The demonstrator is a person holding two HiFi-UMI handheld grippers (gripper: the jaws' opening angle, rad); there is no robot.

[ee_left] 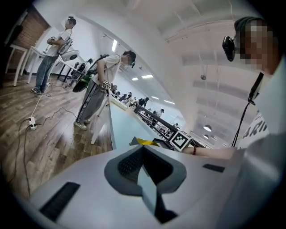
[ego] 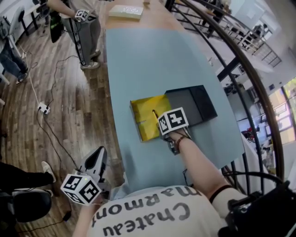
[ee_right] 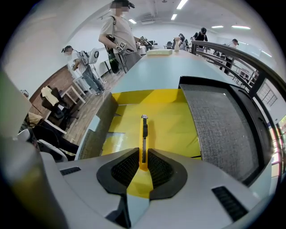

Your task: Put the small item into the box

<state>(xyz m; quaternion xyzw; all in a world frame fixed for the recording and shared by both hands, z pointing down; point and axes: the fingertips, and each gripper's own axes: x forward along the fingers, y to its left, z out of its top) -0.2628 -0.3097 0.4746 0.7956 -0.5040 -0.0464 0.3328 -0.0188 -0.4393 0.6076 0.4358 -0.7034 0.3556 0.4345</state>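
Right fingers (ee_right: 124, 171), clenched on the knife (ee_right: 143, 136), its long axis running straight out from me over the open yellow box (ee_right: 172, 123); left fingers (ee_left: 129, 164) pinched together on nothing, well off the worktop (ego: 152, 60).

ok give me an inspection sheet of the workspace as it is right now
surface: long blue table.
job's things: yellow utility knife held over the open yellow box; dark tray adjoins the box's right side.
clutter: flat pale item at the table's far end.
grippers: right hand-held gripper shut on the knife; left hand-held gripper shut, empty, low beside the table.
cables: cable and white plug block on the wood floor.
surroundings: curved black railing on the right; another person stands near the table's far end.
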